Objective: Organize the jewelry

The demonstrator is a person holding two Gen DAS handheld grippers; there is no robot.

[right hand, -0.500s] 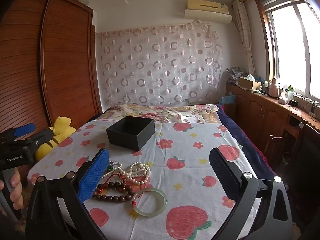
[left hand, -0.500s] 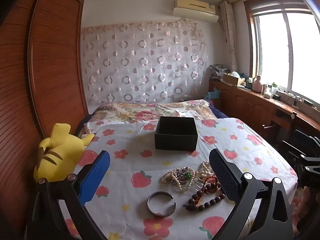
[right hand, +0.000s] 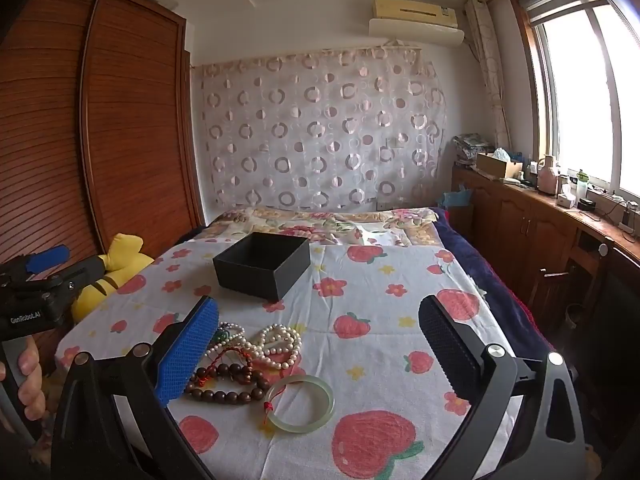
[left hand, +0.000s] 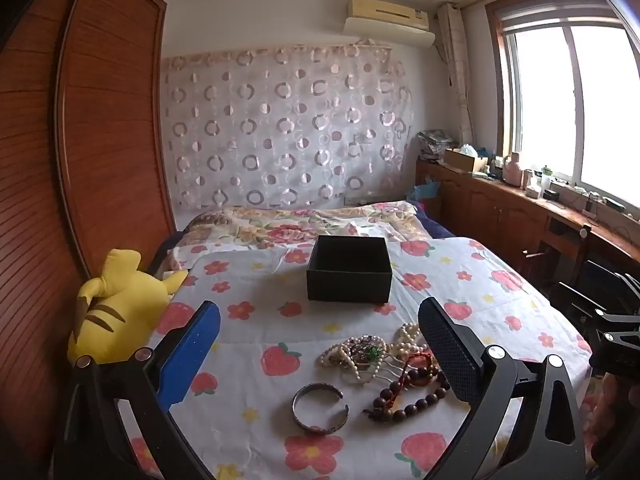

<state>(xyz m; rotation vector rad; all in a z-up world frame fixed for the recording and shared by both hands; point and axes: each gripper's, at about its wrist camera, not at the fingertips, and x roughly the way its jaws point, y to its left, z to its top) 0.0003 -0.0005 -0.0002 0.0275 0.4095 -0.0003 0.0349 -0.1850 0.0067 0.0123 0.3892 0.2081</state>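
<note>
daylight glares through the window (left hand: 568, 100); sharp frames, edges fisheye-bent

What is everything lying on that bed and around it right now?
Box: one, black, open, mid-bed.
Metal cuff bracelet: one, silvery, nearest the left camera.
Jade bangle: one, pale green, near edge.
Wooden bead strings: dark brown, with red cord, in the pile.
Pearl strands: white, in the pile.
Plush toy: one, yellow, bed's left edge.
Bedsheet: white, strawberry print.
Wardrobe: brown wood, left.
Air conditioner: one, on the wall.
Left gripper: open, empty.
Right gripper: open, empty.
</note>
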